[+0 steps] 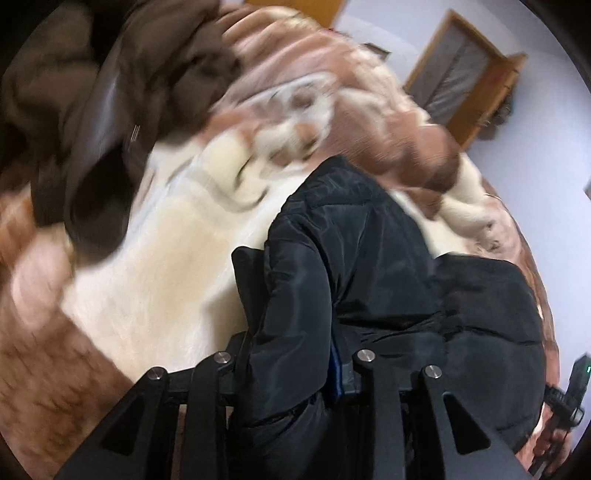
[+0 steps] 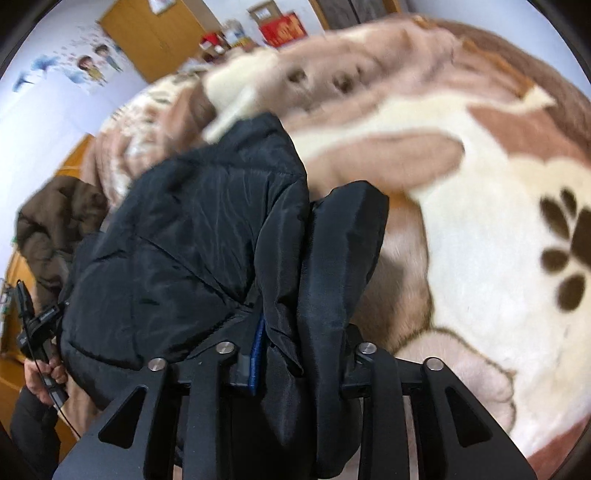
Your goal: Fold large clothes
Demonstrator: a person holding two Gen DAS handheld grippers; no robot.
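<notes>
A black puffer jacket (image 1: 369,258) hangs bunched between both grippers above a bed. My left gripper (image 1: 295,332) is shut on a fold of its fabric; the cloth covers the fingertips. My right gripper (image 2: 295,295) is shut on another fold of the same black jacket (image 2: 192,229), with one black finger (image 2: 343,258) showing beside the cloth. The right gripper and the hand that holds it show at the lower right edge of the left wrist view (image 1: 565,402). The left gripper shows at the lower left of the right wrist view (image 2: 37,332).
A brown and cream fleece blanket (image 2: 480,221) with paw prints covers the bed. A brown jacket (image 1: 110,110) lies crumpled on it, also in the right wrist view (image 2: 55,221). A wooden door (image 2: 155,33), a wood-framed panel (image 1: 461,74) and white walls surround the bed.
</notes>
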